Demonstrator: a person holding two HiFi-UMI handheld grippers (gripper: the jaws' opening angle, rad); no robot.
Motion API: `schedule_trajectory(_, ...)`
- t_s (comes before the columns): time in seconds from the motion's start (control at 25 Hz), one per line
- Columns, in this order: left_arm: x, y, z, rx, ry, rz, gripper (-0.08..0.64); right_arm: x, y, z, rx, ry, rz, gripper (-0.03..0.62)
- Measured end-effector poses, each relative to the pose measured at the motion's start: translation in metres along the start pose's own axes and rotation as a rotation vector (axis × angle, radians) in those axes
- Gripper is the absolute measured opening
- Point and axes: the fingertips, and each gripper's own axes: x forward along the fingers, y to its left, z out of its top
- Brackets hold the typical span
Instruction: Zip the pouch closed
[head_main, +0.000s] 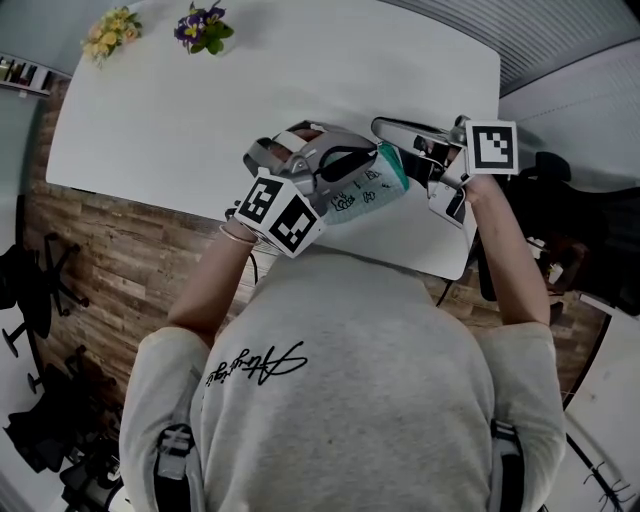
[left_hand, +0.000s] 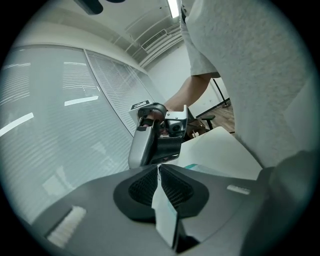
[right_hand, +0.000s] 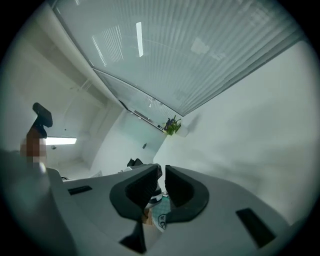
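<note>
A white pouch (head_main: 365, 190) with black doodles and a teal edge hangs in the air over the near edge of the white table (head_main: 200, 110). My left gripper (head_main: 352, 168) is shut on its left part. In the left gripper view the jaws (left_hand: 159, 167) pinch a white fold of the pouch (left_hand: 165, 210). My right gripper (head_main: 415, 165) meets the pouch's teal right end. In the right gripper view its jaws (right_hand: 163, 170) stand almost together, with the pouch (right_hand: 161, 220) showing just below them. The zipper pull is hidden. The right gripper (left_hand: 157, 135) faces the left one closely.
Two small flower bunches, yellow (head_main: 110, 30) and purple (head_main: 203, 27), stand at the table's far left edge. The person's torso fills the near side of the head view. Dark office chairs (head_main: 30, 280) stand on the wooden floor at the left.
</note>
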Motion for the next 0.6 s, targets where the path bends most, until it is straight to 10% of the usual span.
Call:
schedule_trajectory(0.28, -0.002, 0.003, 0.003, 0.020, -0.006, 0.026, 0.021, -0.010, -0.018, -0.004, -0.031, 0.024, -0.093, 0.111)
schedule_trajectory(0.6, -0.004, 0.010, 0.000, 0.044, 0.002, 0.059, 0.021, -0.009, -0.021, -0.013, 0.165, 0.022, 0.034, 0.140)
